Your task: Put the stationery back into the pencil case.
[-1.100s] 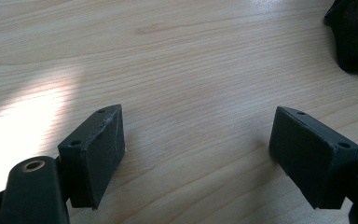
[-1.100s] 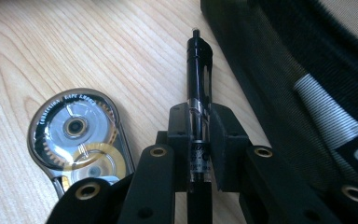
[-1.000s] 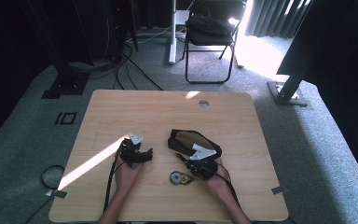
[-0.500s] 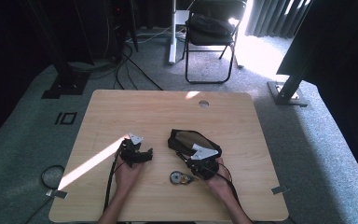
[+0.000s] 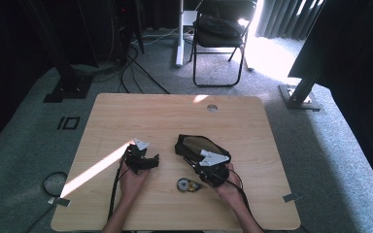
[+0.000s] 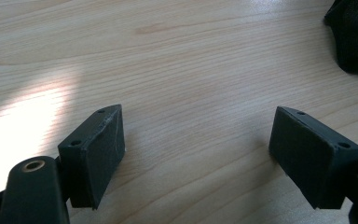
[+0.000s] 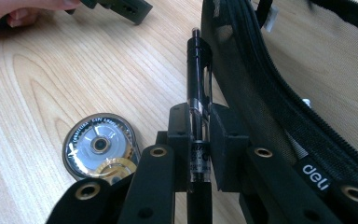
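Wooden table (image 5: 150,121): right tool (image 7: 199,122) clamps a black pen (image 7: 198,70) beside the mesh pouch (image 7: 279,84); left tool (image 6: 198,154) gapes apart.

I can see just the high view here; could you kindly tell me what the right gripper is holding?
Observer: The right gripper is shut on a black pen.
Operator: Where does the pen sit relative to the pouch?
Observer: Its tip lies against the open zip edge of the black mesh pouch.
Operator: And the left gripper?
Observer: The left gripper is open over bare table.
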The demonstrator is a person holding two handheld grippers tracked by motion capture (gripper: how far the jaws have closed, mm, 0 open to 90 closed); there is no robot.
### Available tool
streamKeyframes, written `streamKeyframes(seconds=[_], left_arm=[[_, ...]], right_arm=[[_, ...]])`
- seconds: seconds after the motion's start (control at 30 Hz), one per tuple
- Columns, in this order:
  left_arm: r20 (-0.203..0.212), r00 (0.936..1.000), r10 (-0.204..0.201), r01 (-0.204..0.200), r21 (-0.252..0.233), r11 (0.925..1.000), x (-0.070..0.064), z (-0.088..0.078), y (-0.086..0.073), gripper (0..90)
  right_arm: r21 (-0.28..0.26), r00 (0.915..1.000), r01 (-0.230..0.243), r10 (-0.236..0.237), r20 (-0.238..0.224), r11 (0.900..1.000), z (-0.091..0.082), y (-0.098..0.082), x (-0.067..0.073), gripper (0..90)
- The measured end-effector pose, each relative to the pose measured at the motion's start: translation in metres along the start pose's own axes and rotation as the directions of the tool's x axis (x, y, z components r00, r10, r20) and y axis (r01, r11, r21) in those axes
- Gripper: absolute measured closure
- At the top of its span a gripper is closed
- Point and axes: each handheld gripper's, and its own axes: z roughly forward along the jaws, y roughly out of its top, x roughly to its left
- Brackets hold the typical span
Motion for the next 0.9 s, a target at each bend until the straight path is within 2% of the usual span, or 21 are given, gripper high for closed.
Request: streamKeyframes(seconds=[0.9], left_arm=[[0.0, 1.0, 0.0, 0.0, 0.0, 1.0, 0.0, 0.0, 0.0, 18.5]], right_arm=[[-0.033, 0.9998, 0.016, -0.016, 0.012, 0.999, -0.012, 0.007, 0.001, 79.7]])
